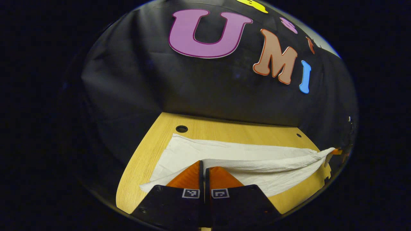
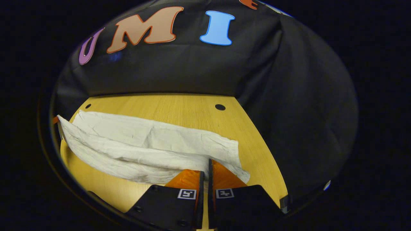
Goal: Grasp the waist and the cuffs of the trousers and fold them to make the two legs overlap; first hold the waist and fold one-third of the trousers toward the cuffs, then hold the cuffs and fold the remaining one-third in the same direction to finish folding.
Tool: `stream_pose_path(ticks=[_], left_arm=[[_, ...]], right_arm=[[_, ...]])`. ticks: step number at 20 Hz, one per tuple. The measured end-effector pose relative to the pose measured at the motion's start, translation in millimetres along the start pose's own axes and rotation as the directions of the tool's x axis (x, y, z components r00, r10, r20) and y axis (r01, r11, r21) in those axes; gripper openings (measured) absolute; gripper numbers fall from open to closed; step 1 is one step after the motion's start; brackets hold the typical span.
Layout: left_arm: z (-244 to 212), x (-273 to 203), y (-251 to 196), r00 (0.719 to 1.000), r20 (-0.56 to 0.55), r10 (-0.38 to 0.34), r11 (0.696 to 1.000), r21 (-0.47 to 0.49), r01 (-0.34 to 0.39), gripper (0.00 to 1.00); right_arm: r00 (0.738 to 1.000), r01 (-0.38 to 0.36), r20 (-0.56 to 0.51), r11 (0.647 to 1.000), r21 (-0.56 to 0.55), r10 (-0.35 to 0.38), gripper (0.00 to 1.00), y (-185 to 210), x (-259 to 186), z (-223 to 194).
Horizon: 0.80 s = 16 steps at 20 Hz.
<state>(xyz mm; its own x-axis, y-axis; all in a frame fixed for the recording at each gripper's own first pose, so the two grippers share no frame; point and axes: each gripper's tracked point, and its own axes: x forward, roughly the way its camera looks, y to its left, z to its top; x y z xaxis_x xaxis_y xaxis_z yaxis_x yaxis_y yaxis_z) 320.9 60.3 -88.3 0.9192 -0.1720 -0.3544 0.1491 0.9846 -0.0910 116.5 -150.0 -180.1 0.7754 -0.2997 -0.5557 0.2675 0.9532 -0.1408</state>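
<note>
White trousers [image 1: 244, 154] lie stretched across a wooden table [image 1: 141, 166], one leg lifted over the other. In the left gripper view my left gripper [image 1: 203, 165] is shut on the near edge of the cloth at one end and holds it off the table. In the right gripper view the trousers [image 2: 144, 141] run off to the left, and my right gripper [image 2: 207, 166] is shut on the lifted near edge at the other end. The raised edge sags between the two grippers. Which end is the waist I cannot tell.
The table has round holes near its far corners [image 1: 181, 129] [image 2: 220, 107]. Black cloth walls stand close behind and beside the table. Bare wood [image 2: 192, 109] shows beyond the trousers.
</note>
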Motion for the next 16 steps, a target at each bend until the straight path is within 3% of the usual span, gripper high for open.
stream_pose_path(ticks=[7,11,16], left_arm=[[21,78,8,0.989,0.016,0.148,0.989,-0.01,-0.147,0.0],[13,120,21,0.977,0.007,0.215,0.976,-0.046,-0.214,0.0],[-11,146,32,0.961,-0.034,0.276,0.961,0.001,-0.276,0.0]], right_arm=[[0.997,-0.067,0.045,0.997,0.045,0.065,0.08,24,72,46],[0.995,-0.102,-0.008,0.994,0.049,0.103,0.08,45,139,42],[0.99,-0.126,-0.044,0.985,0.116,0.132,0.11,58,175,27]])
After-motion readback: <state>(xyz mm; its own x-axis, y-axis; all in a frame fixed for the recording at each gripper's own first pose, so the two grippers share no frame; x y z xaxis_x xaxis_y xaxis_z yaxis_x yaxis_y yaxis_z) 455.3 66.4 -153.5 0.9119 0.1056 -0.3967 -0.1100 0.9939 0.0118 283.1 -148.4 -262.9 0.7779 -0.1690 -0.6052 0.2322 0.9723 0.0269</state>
